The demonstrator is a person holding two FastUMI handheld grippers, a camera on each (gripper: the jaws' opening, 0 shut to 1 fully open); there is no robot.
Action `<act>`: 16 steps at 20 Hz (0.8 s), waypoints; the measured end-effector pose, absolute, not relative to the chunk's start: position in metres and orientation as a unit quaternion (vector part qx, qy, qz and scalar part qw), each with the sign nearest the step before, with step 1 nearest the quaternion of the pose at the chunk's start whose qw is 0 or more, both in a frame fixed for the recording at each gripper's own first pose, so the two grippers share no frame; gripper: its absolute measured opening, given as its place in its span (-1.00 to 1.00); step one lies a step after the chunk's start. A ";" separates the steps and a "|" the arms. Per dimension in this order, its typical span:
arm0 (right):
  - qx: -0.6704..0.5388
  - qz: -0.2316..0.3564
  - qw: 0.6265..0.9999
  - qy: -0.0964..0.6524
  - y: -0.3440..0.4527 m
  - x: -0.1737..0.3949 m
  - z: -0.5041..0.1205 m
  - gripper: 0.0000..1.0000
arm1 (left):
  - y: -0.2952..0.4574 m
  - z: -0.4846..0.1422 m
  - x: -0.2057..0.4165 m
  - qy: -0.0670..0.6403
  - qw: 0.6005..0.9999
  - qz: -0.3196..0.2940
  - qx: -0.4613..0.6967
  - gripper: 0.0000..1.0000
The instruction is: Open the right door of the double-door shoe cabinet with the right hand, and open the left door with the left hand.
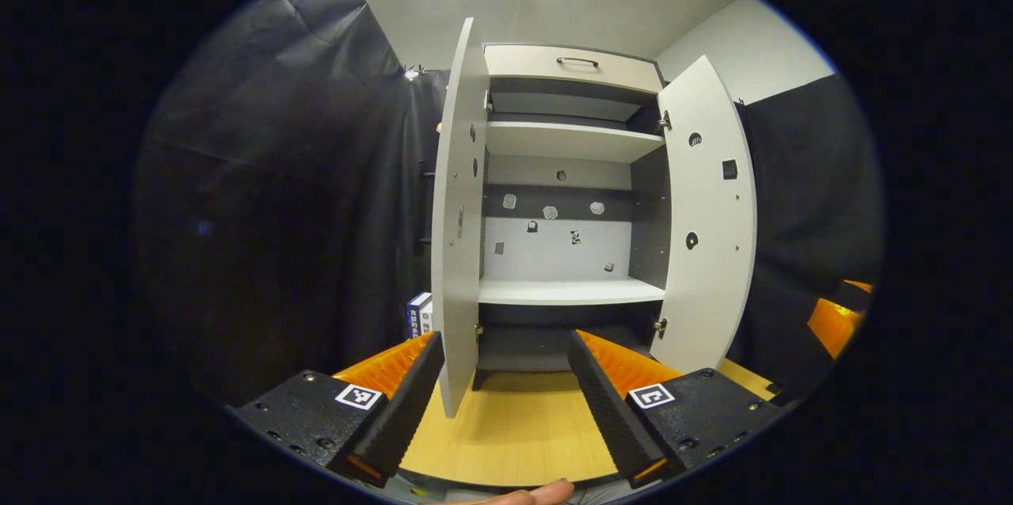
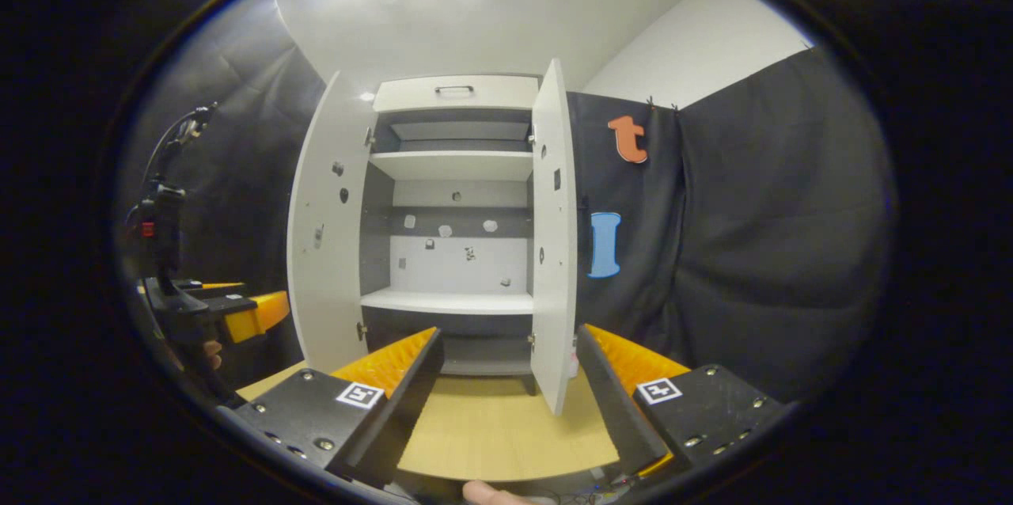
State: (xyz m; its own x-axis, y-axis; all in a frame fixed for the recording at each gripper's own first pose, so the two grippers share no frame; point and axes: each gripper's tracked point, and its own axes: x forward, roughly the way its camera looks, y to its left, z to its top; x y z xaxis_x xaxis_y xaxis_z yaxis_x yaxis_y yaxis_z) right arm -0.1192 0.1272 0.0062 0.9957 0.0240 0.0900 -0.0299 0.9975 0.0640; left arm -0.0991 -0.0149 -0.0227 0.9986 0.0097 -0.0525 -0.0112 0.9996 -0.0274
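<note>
The shoe cabinet point(image 1: 570, 291) stands ahead with both doors swung out and its pale shelves showing. In the left gripper view the left door point(image 1: 459, 212) is seen nearly edge-on, and its lower corner hangs just beyond my open left gripper point(image 1: 502, 339), between the two fingers without touching them. The right door point(image 1: 708, 220) stands wide to the right. In the right gripper view the right door point(image 2: 554, 236) is edge-on just past my open right gripper point(image 2: 508, 335), and the left door point(image 2: 328, 228) angles out. The left gripper point(image 2: 237, 315) appears at far left, held by a hand.
A drawer point(image 1: 576, 62) with a dark handle tops the cabinet. A small blue and white box point(image 1: 419, 313) sits by its left foot. The cabinet stands on a light wooden surface point(image 1: 514, 426). Black cloth hangs on both sides. A dark stand point(image 2: 162, 212) rises at far left.
</note>
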 end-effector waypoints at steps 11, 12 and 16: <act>0.025 0.016 0.998 -0.061 0.122 -0.121 0.021 1.00 | -0.019 -0.023 -0.119 0.023 1.000 0.001 -0.003 0.93; 0.022 0.017 0.998 -0.059 0.122 -0.122 0.020 1.00 | -0.020 -0.023 -0.121 0.020 1.000 -0.002 -0.001 0.93; 0.024 0.024 0.998 -0.048 0.122 -0.120 0.014 1.00 | -0.026 -0.023 -0.127 0.019 1.000 -0.009 0.009 0.93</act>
State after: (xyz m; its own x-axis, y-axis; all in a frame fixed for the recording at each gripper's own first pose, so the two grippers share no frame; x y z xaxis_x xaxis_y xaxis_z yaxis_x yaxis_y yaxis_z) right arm -0.1196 0.1221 0.0142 0.9942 0.0452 0.0978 -0.0498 0.9978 0.0447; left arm -0.1268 -0.0257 -0.0231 0.9991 -0.0175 -0.0384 0.0182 0.9997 0.0182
